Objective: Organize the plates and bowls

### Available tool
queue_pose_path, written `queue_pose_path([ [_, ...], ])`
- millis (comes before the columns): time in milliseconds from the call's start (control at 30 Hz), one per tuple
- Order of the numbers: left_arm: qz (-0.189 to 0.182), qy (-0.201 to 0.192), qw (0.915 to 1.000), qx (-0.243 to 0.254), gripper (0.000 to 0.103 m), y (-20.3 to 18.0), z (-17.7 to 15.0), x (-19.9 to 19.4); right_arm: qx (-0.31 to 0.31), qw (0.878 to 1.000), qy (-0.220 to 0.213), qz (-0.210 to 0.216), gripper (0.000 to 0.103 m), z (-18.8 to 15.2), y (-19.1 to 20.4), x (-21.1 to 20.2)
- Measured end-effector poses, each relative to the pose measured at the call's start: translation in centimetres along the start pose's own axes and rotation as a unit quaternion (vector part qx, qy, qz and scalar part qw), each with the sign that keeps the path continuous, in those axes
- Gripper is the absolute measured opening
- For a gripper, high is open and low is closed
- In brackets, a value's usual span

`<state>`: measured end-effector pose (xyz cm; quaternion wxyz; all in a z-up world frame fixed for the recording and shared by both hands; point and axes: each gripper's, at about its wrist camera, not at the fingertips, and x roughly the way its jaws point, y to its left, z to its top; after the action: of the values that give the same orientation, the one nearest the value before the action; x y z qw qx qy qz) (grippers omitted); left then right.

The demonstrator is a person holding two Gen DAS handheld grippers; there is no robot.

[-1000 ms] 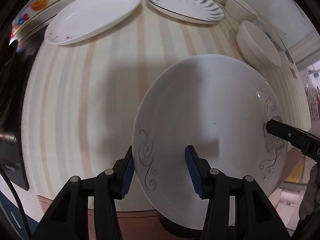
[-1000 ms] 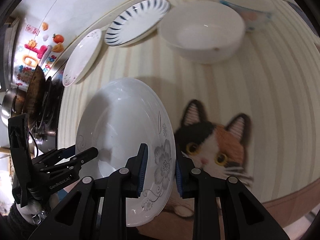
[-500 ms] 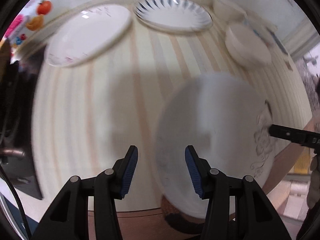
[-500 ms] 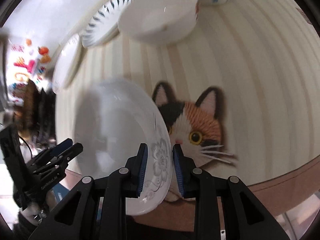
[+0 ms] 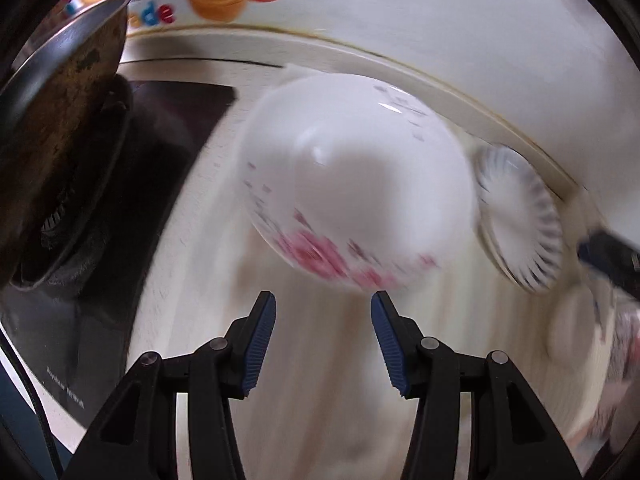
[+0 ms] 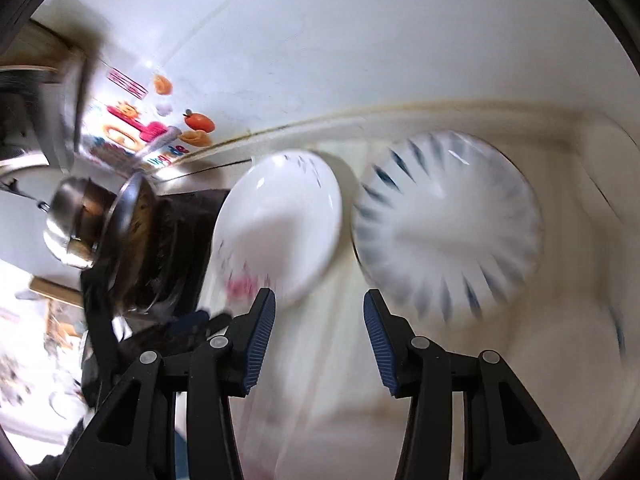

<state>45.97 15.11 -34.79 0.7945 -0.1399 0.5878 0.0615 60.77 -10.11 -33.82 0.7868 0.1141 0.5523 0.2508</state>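
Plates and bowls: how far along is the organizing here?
Nothing looks stacked yet. The pink-flowered plate and blue-striped plate lie side by side, apart, on the striped counter. In hand: nothing; left gripper and right gripper have jaws open, empty. Left: gathering both.

Home kitchen: wok (image 5: 60,92) on stove (image 5: 132,184), plates on counter (image 5: 320,360).
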Motion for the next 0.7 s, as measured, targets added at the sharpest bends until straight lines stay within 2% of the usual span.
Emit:
queue_pose_path([
  [67, 0.017, 0.0, 0.9997, -0.017, 0.047, 0.6, 1.1, 1.3, -0.028, 0.999, 0.014, -0.02, 0.049, 4.0, 0.5, 4.0],
  [167, 0.041, -0.001, 0.9988, -0.027, 0.047, 0.8, 2.5, 3.2, -0.053, 0.997, 0.035, -0.039, 0.049, 7.9, 0.5, 9.0],
  [300, 0.048, 0.004, 0.998, -0.04, 0.047, 1.5, 3.6, 4.8, -0.062, 0.996, 0.053, -0.04, 0.043, 11.3, 0.4, 13.7],
  [333, 0.047, 0.003, 0.9979, -0.043, 0.047, 1.7, 3.9, 5.2, -0.065, 0.995, 0.058, -0.041, 0.039, 11.8, 0.4, 14.6],
  [400, 0.036, 0.0, 0.998, -0.051, 0.037, 2.1, 4.1, 5.5, -0.072, 0.994, 0.066, -0.042, 0.031, 12.3, 0.4, 16.0],
  [500, 0.023, -0.008, 0.9976, -0.064, 0.033, 2.6, 4.4, 5.7, -0.089, 0.993, 0.072, -0.029, 0.022, 12.2, 1.0, 17.4],
  [700, 0.031, -0.012, 0.9967, -0.075, 0.033, 2.6, 4.4, 5.6, -0.087, 0.994, 0.068, -0.027, 0.022, 12.1, 1.1, 17.6],
])
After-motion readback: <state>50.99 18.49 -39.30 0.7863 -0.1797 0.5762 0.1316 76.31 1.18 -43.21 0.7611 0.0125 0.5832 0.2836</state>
